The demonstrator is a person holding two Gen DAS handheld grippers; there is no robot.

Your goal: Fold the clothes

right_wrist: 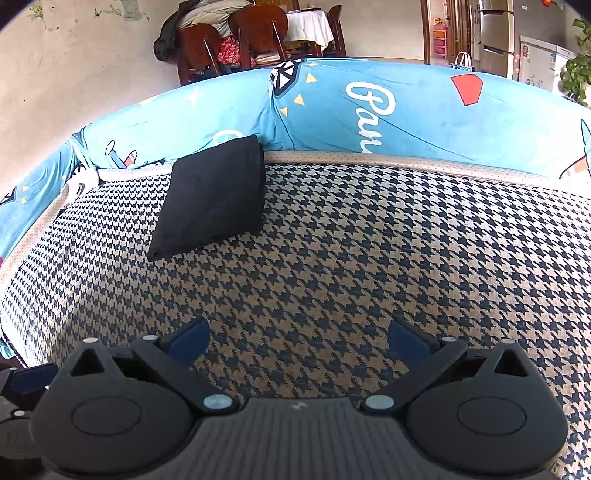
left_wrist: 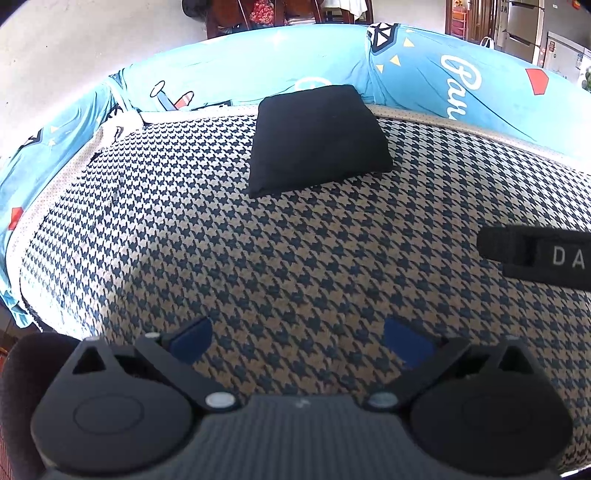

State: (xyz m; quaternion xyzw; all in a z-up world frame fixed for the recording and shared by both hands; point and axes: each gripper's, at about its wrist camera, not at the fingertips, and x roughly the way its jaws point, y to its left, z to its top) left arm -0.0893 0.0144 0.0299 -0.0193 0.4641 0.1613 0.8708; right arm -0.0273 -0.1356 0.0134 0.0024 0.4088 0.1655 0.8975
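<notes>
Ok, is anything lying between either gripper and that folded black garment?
Nothing visible. Only bare houndstooth cover lies between the open left gripper and the black garment, and likewise ahead of the open right gripper.

— We see a folded black garment (left_wrist: pixel 319 138), matt, soft cloth with a fine, even surface, lying on a woven houndstooth cover (left_wrist: pixel 295 258) whose coarse weave shows thread by thread.

— And we note the blue printed sheet (right_wrist: pixel 406 114) behind it: smooth, thin cloth, faintly creased. The left gripper (left_wrist: pixel 299 338) has a matt black plastic body, ribbed at the centre, with dull blue pads (left_wrist: pixel 194 334) and pale metal-looking pivot pins.

— The right gripper (right_wrist: pixel 299 338) looks the same to us. Farther back, the chairs (right_wrist: pixel 258 29) are glossy dark wood, and the fridge (right_wrist: pixel 495 33) is brushed metal.
</notes>
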